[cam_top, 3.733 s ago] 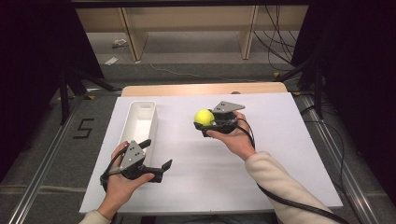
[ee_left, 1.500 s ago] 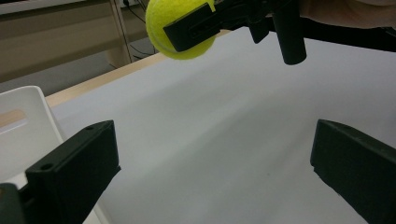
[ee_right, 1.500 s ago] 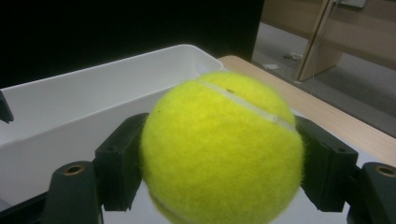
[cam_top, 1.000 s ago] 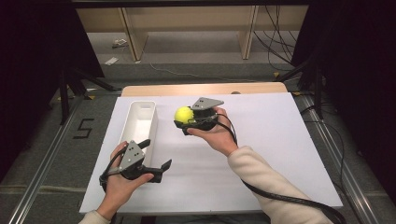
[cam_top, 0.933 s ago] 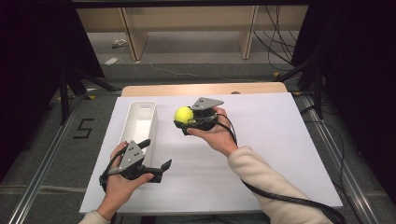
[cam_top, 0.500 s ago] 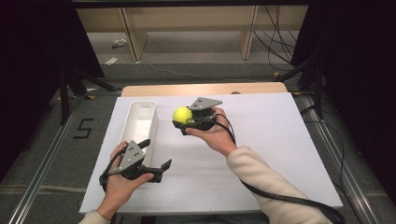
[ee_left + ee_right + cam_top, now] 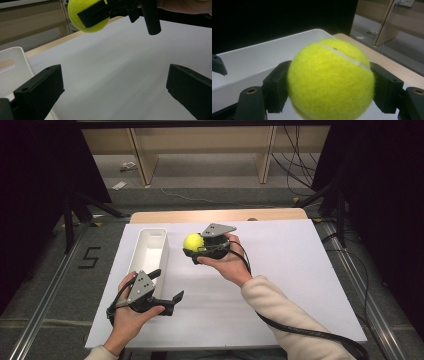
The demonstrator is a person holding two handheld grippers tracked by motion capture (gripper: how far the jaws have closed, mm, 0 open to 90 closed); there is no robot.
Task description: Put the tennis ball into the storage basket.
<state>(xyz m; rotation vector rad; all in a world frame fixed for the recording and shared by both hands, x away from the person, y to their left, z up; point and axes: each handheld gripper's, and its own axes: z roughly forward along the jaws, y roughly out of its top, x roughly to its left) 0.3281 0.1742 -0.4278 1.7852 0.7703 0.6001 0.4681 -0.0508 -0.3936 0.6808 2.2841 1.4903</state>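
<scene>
Right tongs (image 7: 192, 251) clenched on tennis ball (image 7: 193, 241), held above the desk (image 7: 280, 255) just right of white tray (image 7: 150, 251); left tongs (image 7: 167, 285) released, near tray's front end.

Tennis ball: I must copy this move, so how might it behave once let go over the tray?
The tennis ball looks round and fuzzy, so it probably grips well in the right gripper, yet may bounce or roll inside the white tray.
</scene>
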